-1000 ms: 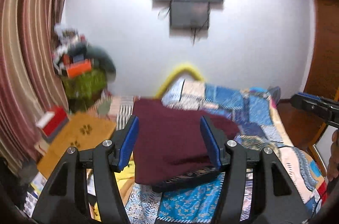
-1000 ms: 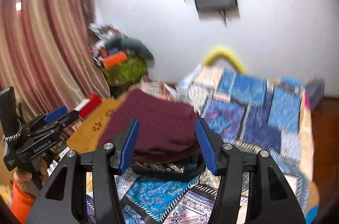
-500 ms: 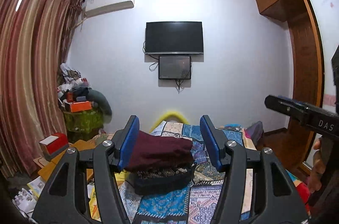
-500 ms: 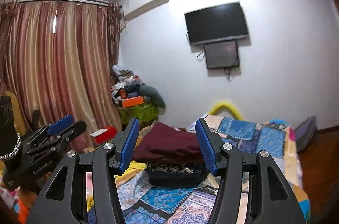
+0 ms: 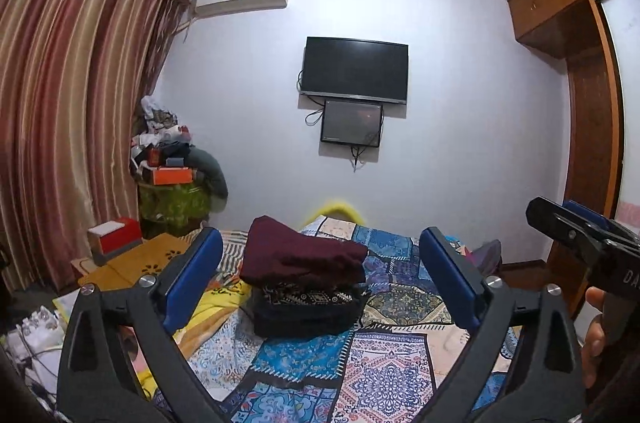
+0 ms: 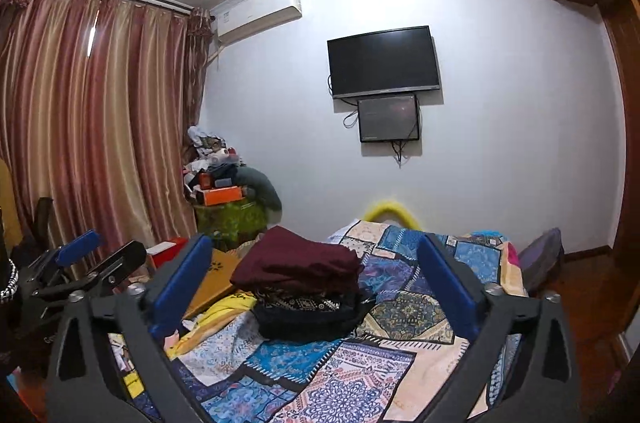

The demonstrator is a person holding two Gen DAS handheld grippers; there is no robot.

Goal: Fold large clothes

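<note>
Left tongs (image 5: 320,263): black frame, blue-padded fingers (image 5: 192,275), spread wide and holding nothing, raised above the bed and touching no cloth.

Right tongs (image 6: 314,271): same make, likewise spread wide and empty, also clear of the bed; seen in the left wrist view at the right edge, gripped in a hand.

Folded maroon cloth garment (image 5: 302,261): a thick, compact, roughly rectangular bundle with soft rounded edges, lying on top of a dark black-and-white patterned folded garment (image 5: 308,311); the two formed a small stack.

Bed with blue patchwork quilt (image 5: 400,307): carried the stack towards its left side, well beyond both tongs.

Yellow cloth (image 5: 212,307): lay just beside the stack, at its left.
</note>
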